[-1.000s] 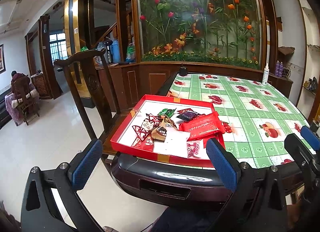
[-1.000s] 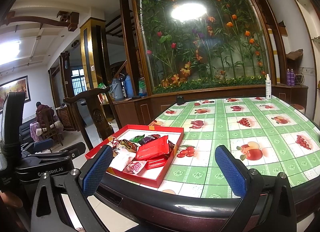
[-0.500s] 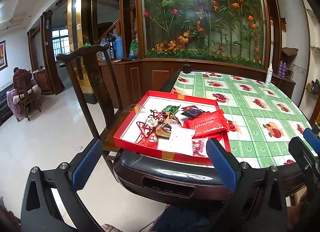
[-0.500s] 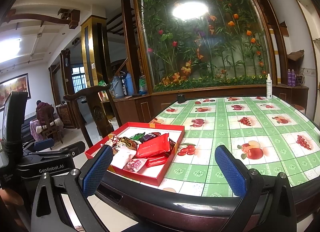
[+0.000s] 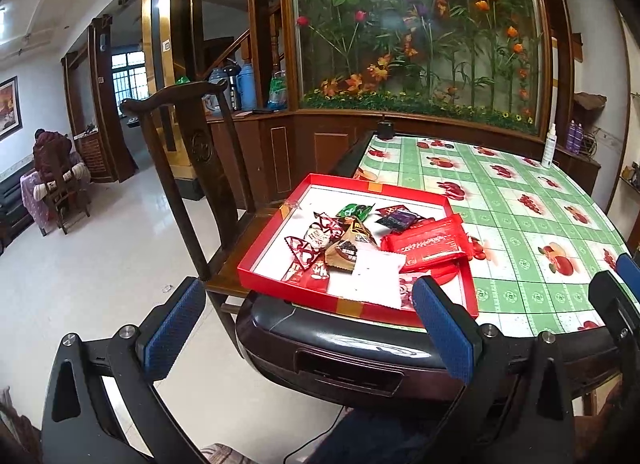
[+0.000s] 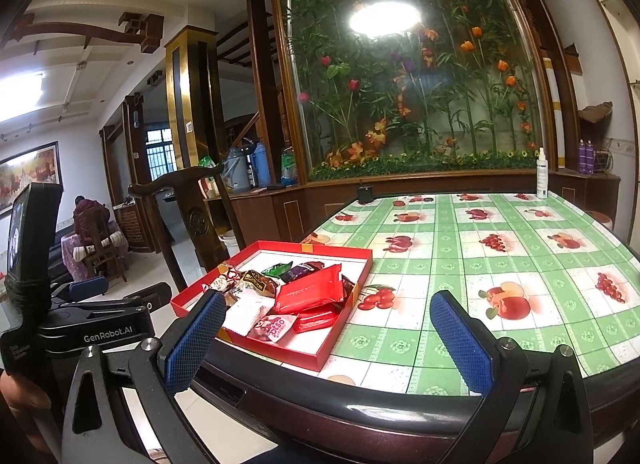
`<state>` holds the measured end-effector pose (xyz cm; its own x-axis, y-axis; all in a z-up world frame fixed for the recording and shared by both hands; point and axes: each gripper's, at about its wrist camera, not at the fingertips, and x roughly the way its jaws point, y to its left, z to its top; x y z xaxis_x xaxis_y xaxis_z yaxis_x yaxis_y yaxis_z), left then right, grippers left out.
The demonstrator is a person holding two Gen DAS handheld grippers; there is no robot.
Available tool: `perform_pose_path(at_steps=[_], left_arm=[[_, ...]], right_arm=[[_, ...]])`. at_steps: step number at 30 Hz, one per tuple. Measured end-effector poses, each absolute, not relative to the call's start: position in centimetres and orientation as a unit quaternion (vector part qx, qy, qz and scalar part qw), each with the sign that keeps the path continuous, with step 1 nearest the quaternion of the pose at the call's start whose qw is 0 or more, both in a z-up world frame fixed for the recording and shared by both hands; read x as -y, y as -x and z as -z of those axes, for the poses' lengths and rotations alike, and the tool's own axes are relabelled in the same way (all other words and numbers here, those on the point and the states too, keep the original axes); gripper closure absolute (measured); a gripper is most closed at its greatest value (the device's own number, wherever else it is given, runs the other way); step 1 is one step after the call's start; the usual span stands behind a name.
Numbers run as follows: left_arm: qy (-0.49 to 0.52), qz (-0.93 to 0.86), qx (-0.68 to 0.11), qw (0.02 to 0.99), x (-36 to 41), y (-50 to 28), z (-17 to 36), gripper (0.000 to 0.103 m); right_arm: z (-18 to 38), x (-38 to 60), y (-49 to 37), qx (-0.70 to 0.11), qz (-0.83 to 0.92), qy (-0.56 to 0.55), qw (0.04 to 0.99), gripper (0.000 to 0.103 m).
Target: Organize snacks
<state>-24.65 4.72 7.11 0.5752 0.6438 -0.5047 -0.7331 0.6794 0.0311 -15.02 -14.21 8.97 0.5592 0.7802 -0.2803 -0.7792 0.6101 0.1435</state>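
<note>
Green fruit-print table [image 6: 500, 264] holds your red tray [image 5: 276, 240] of snack packets [image 5: 428, 242] by its near edge. Your left gripper [image 5: 308, 330] and right gripper [image 6: 326, 338] hover short of it, fingers wide apart, gripping nothing.

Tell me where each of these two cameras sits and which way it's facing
Left wrist: on the left gripper, off the table's near corner, facing the red tray of snacks; its open blue-padded fingers show.
Right wrist: on the right gripper, further right, facing across the green tablecloth; its open fingers and the left gripper's body show.
Shared: tray, wooden chair, flower panel.
</note>
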Motion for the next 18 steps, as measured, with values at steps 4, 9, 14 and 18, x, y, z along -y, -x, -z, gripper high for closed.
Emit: perform_pose_path(at_steps=[4, 9, 14, 18], left_arm=[[0.093, -0.402, -0.244, 0.878, -5.7, 24.8, -7.1, 0.000], [0.104, -0.418, -0.257, 0.865, -7.4, 24.8, -6.8, 0.000], [0.112, -0.441, -0.262, 0.851, -9.1, 25.1, -6.8, 0.000], [0.115, -0.465, -0.265, 0.837, -10.4, 25.3, -6.5, 0.000]], right_arm=[[-9.1, 12.9, 14.0, -0.167, -0.450, 0.001, 0.877, 0.000], [-10.0, 10.7, 12.2, -0.177, -0.467, -0.006, 0.866, 0.000], [-10.6, 7.9, 10.9, -0.193, -0.492, -0.017, 0.848, 0.000], [-10.1, 5.9, 11.4, -0.185, -0.509, 0.014, 0.840, 0.000]])
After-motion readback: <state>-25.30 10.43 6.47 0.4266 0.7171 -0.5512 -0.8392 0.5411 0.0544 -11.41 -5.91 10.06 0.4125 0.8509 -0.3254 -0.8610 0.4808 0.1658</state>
